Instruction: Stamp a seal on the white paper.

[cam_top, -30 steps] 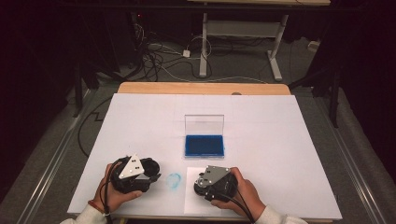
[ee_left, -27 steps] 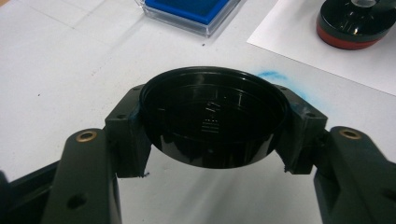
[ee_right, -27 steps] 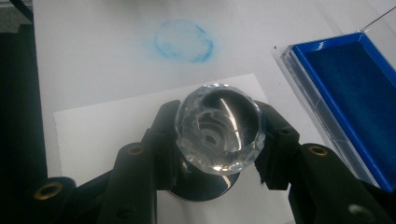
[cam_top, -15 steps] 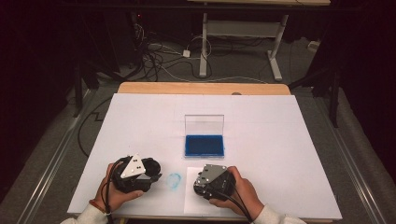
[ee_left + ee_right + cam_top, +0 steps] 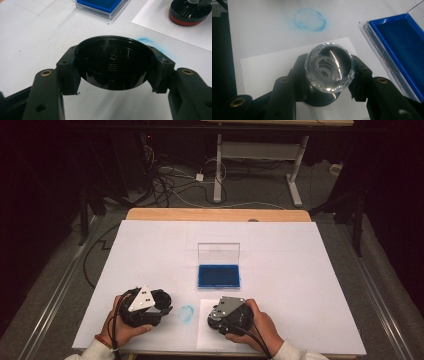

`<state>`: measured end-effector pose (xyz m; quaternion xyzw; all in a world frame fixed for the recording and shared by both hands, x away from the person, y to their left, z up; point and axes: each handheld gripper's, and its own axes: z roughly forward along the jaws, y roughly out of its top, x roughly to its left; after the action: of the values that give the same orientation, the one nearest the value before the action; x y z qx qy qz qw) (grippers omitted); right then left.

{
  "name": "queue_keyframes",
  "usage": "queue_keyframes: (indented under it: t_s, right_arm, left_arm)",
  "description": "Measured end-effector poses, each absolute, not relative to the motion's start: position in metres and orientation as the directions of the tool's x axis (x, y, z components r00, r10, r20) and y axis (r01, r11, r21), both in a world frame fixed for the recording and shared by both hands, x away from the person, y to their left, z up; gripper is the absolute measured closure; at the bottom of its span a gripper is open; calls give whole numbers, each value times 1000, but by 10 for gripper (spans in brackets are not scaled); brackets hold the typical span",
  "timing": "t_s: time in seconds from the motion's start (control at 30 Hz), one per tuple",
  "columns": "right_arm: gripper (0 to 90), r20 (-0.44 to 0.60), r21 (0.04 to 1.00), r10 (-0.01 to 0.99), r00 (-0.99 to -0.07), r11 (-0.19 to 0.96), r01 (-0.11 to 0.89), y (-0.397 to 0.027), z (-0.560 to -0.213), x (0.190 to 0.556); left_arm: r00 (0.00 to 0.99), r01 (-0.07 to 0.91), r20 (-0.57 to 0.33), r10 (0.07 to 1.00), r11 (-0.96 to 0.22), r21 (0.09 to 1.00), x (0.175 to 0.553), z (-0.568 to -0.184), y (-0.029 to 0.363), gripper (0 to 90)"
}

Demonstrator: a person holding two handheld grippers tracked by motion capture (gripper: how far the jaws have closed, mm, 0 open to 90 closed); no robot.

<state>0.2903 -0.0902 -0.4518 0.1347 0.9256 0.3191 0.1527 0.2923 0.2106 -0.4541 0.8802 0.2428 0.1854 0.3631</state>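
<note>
Ink pad (image 5: 218, 275) fills seemingly lidless open case (image 5: 218, 254).

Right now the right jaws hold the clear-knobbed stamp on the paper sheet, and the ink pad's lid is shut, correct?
Not quite: the ink pad has its clear lid standing open, as the high view shows. The stamp is indeed held on the paper sheet.

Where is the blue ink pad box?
In the high view the blue ink pad box sits mid-table with its clear lid up, just beyond the sheet of paper where the right gripper holds the stamp.
</note>
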Motion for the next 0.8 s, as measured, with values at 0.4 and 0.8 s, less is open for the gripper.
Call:
queue_keyframes:
  t_s: [0.4, 0.8]
  right_arm:
    - [570, -122, 730, 409, -904, 654, 198, -108, -428, 300]
    - [570, -151, 793, 459, -875, 585, 170, -135, -402, 303]
  left_arm:
    - [811, 290, 154, 564, -617, 732, 293, -453, 211, 364]
    - [811, 288, 158, 564, -619, 730, 292, -453, 211, 364]
